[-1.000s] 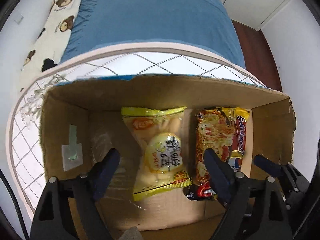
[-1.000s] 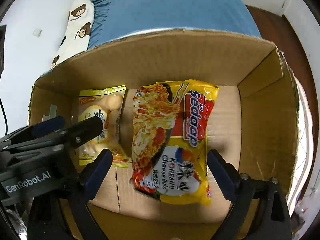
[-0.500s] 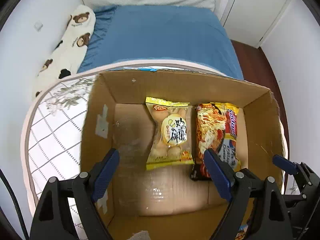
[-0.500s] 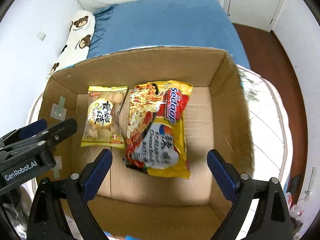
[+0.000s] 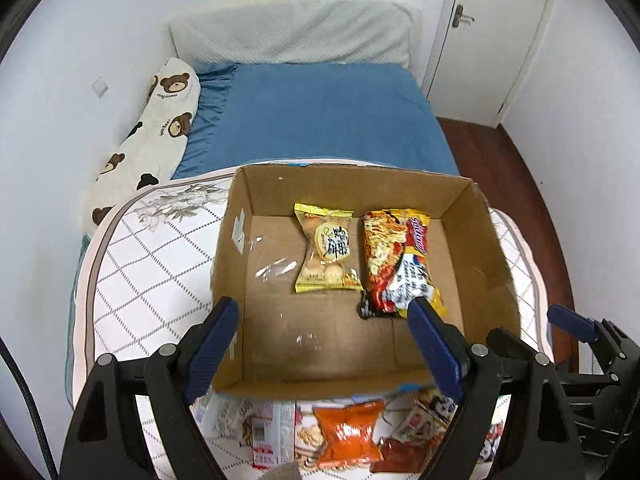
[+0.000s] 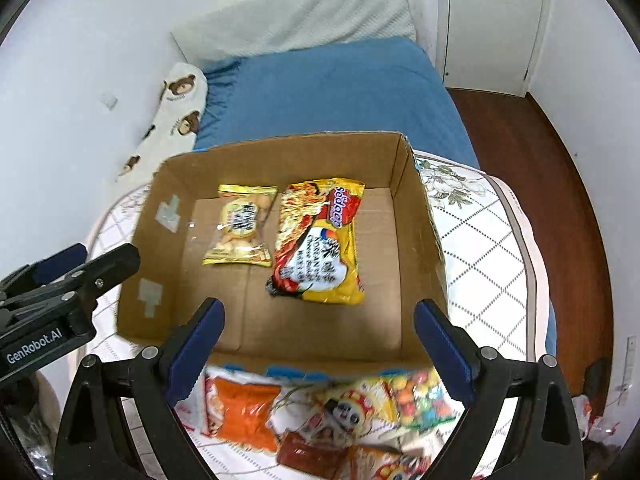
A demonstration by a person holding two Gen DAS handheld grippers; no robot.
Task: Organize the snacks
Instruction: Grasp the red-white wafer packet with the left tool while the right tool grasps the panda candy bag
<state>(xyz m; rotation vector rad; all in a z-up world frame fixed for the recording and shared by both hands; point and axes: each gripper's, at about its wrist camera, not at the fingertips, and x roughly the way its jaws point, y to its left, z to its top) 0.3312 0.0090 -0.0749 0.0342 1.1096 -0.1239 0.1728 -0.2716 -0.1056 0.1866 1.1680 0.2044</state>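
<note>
Both grippers have pulled up and back from the cardboard box (image 5: 472, 240) — left gripper (image 5: 324, 344) and right gripper (image 6: 318, 340) spread wide, empty. Two packets lie inside; the loose snacks (image 6: 320, 412) at the frame's bottom likely come next.

The scene is seen from two fisheye cameras, one mounted on each gripper, and both are directed steeply downward and forward along the fingers. In the left wrist view, the cardboard box (image 5: 476, 216) is seen from above and slightly from its left side, with the left gripper (image 5: 324, 344) framed at the bottom. In the right wrist view, the same box is looked at from the right side, over the right gripper (image 6: 320, 336). Both cameras are held at a moderate height above the box. The box interior, the bed (image 5: 320, 120) behind it and the door (image 6: 492, 20) are shared by both views.
</note>
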